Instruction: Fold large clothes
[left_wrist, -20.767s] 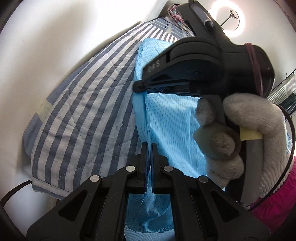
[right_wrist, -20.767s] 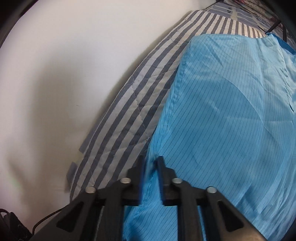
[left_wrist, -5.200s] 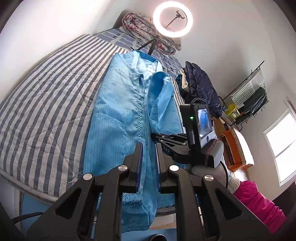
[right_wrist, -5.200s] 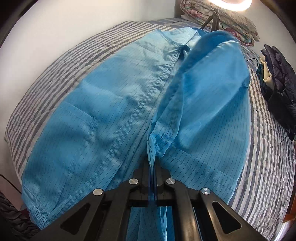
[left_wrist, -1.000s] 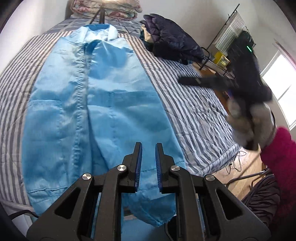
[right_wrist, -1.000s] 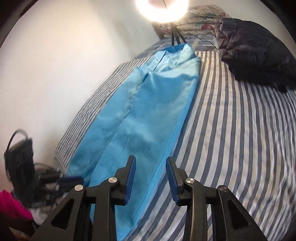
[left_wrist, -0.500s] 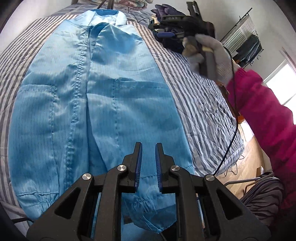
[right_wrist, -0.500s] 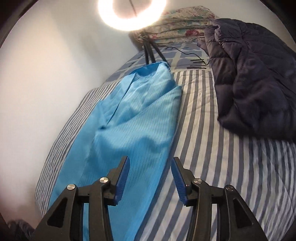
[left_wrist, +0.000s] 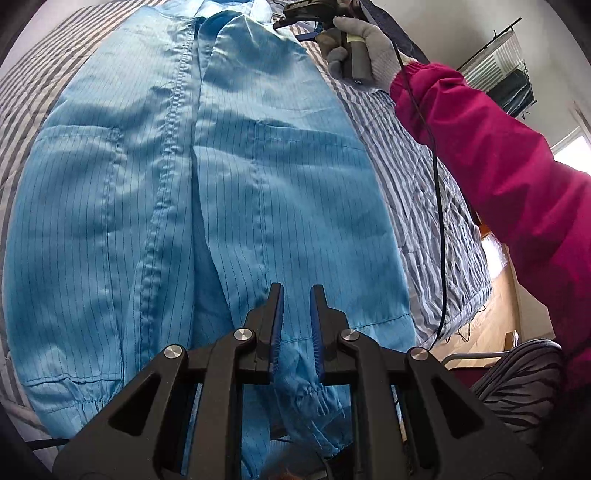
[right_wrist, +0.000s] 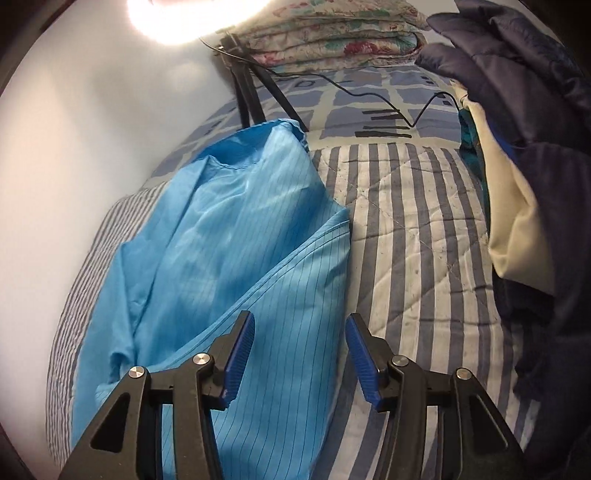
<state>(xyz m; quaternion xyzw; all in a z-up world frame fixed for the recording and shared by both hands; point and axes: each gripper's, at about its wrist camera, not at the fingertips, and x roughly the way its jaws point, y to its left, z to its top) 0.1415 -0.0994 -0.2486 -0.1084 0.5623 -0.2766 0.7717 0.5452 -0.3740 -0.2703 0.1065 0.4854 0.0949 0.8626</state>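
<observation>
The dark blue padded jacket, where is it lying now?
In the right wrist view the dark blue padded jacket is piled at the right side of the striped bed quilt, opposite the light blue coverall and near the folded floral quilt.

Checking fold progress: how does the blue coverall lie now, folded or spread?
Mostly spread: the blue coverall lies lengthwise on the striped bed, front up, only its sleeve folded inward over the chest.

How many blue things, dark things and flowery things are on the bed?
Blue: 1, the coat
Dark: 1, the puffy jacket
Flowery: 1, the folded quilt
Total: 3
</observation>
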